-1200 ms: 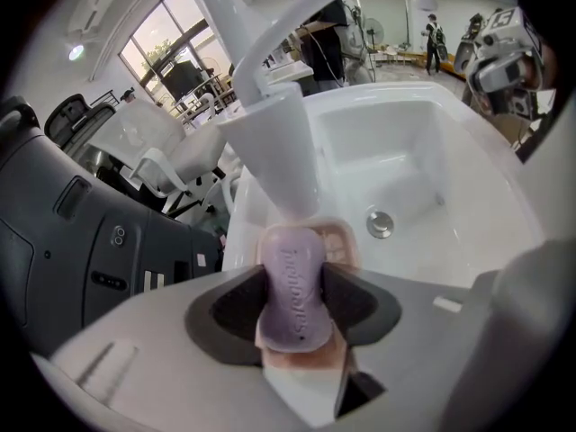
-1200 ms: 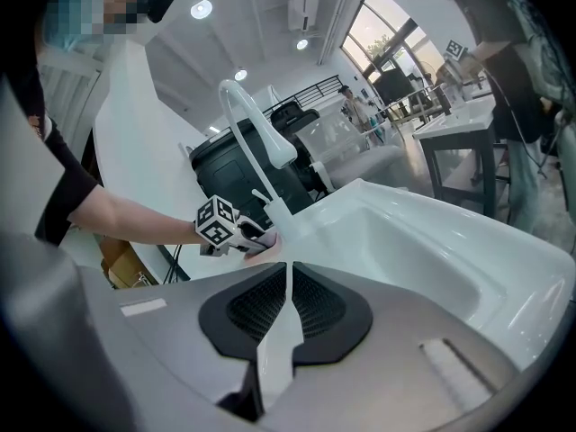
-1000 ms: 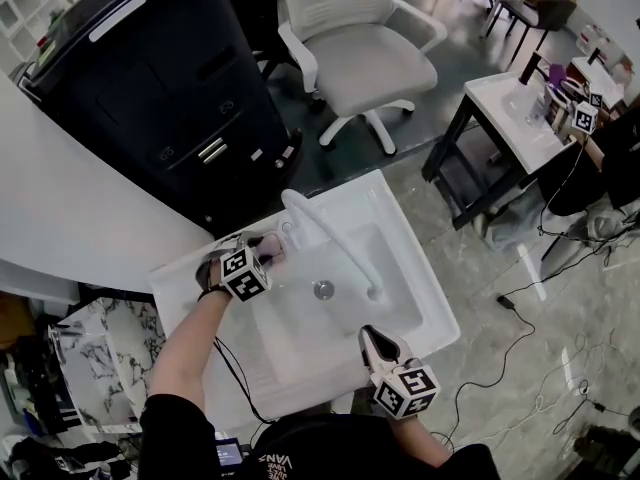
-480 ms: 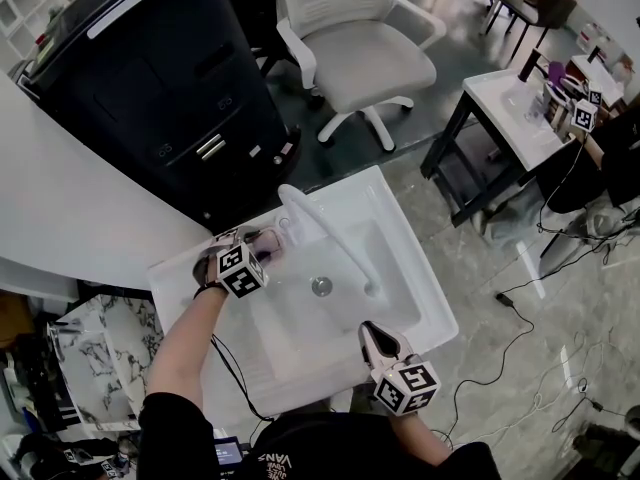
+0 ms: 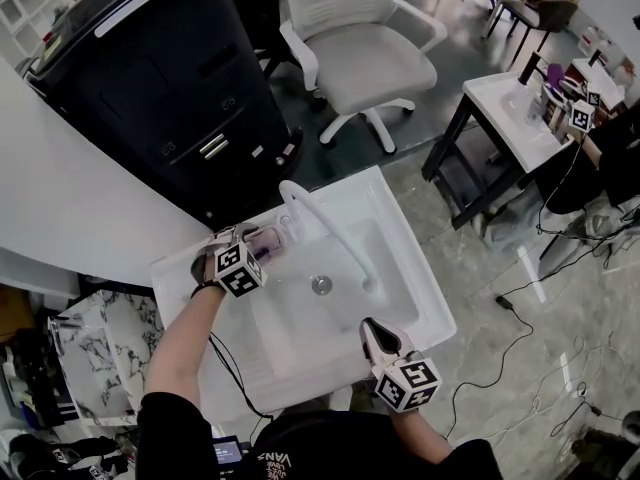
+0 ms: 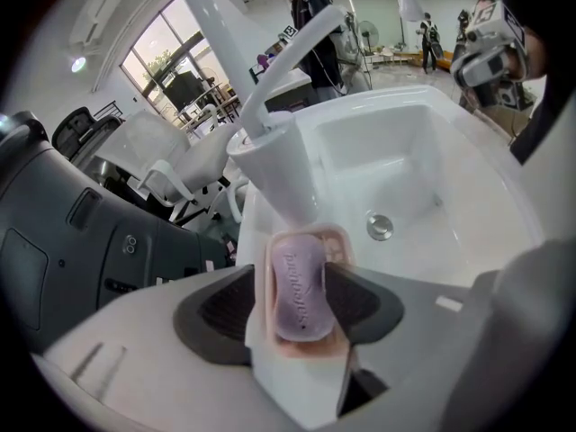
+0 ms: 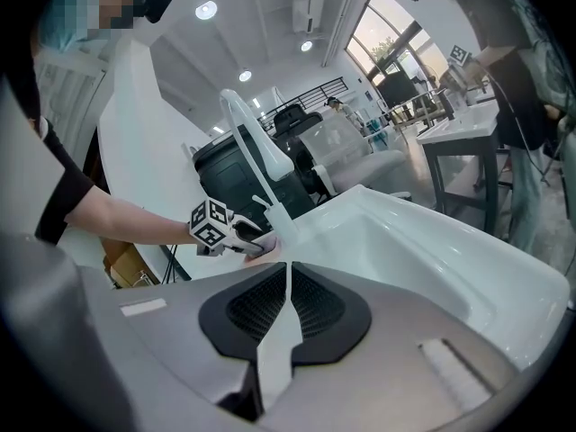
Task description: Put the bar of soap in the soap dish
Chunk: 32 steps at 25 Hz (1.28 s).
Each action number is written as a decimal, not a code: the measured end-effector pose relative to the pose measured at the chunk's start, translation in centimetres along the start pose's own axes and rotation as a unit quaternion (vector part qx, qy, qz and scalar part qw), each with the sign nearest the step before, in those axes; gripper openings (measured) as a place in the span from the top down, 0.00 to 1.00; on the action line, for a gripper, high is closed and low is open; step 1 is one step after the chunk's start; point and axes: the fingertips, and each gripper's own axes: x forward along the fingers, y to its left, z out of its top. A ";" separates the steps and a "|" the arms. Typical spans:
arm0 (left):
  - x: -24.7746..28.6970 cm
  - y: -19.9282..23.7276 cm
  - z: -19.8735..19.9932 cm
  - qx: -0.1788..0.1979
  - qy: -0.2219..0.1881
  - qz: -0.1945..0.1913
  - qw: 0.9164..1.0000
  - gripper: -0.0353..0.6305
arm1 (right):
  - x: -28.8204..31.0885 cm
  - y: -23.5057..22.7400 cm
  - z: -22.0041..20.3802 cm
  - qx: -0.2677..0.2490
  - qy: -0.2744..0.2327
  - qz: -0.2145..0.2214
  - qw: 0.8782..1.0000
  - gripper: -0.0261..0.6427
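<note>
A lilac bar of soap lies in the pink soap dish on the sink's back left corner, beside the faucet base. My left gripper points steeply down over the dish, with the soap between its dark pads. Its jaws are opening and a sliver of dish rim shows beside the left pad. In the head view the left gripper covers most of the dish. My right gripper rests at the sink's front rim, shut and empty, its pads nearly meeting.
The white sink has a tall curved faucet and a drain. A black cabinet and a white office chair stand behind it. Cables lie on the floor at the right.
</note>
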 end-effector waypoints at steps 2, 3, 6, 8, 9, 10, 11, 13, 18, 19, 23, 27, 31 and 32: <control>-0.4 0.0 0.1 0.001 -0.004 0.009 1.000 0.55 | 0.0 0.2 0.0 -0.002 0.000 0.005 1.000 0.96; -0.7 -0.1 0.2 -0.001 -0.007 0.014 1.000 0.55 | 0.0 0.3 0.1 -0.004 0.001 0.008 1.000 0.96; -1.9 -0.1 0.5 -0.015 -0.021 0.028 0.999 0.55 | -0.2 0.7 0.5 -0.012 0.000 0.016 1.000 0.96; -3.0 0.1 0.7 -0.032 -0.035 0.043 0.998 0.55 | -0.2 1.2 0.8 -0.017 0.000 0.021 1.000 0.96; -3.6 0.2 0.8 -0.042 -0.042 0.051 0.997 0.55 | -0.3 1.4 0.9 -0.020 -0.001 0.024 1.000 0.96; -4.1 0.2 0.9 -0.053 -0.049 0.059 0.996 0.55 | -0.2 1.6 1.0 -0.023 0.000 0.028 0.999 0.96; -4.6 0.2 0.9 -0.063 -0.054 0.066 0.994 0.55 | -0.2 1.8 1.1 -0.026 0.000 0.032 0.999 0.96; -5.5 0.2 0.8 -0.081 -0.061 0.078 0.992 0.55 | 0.0 2.1 1.2 -0.032 0.001 0.040 0.999 0.96; -8.1 -0.3 0.7 -0.128 -0.092 0.108 0.982 0.63 | 0.1 3.4 1.5 -0.039 0.003 0.058 0.998 0.96; -8.8 -0.2 0.7 -0.142 -0.103 0.118 0.978 0.64 | 0.2 3.7 1.6 -0.042 0.004 0.061 0.997 0.96; -11.5 -0.1 0.5 -0.194 -0.141 0.153 0.959 0.72 | 0.4 4.4 2.2 -0.054 0.007 0.074 0.996 0.96; -14.3 -1.0 1.0 -0.233 -0.187 0.172 0.939 0.76 | 0.4 5.0 2.5 -0.066 0.010 0.087 0.994 0.96; -17.3 -1.8 2.0 -0.251 -0.231 0.193 0.920 0.80 | 0.6 5.9 2.8 -0.078 0.016 0.100 0.992 0.96; -18.1 -2.0 2.3 -0.251 -0.241 0.201 0.916 0.82 | 0.6 6.1 2.8 -0.081 0.018 0.104 0.991 0.96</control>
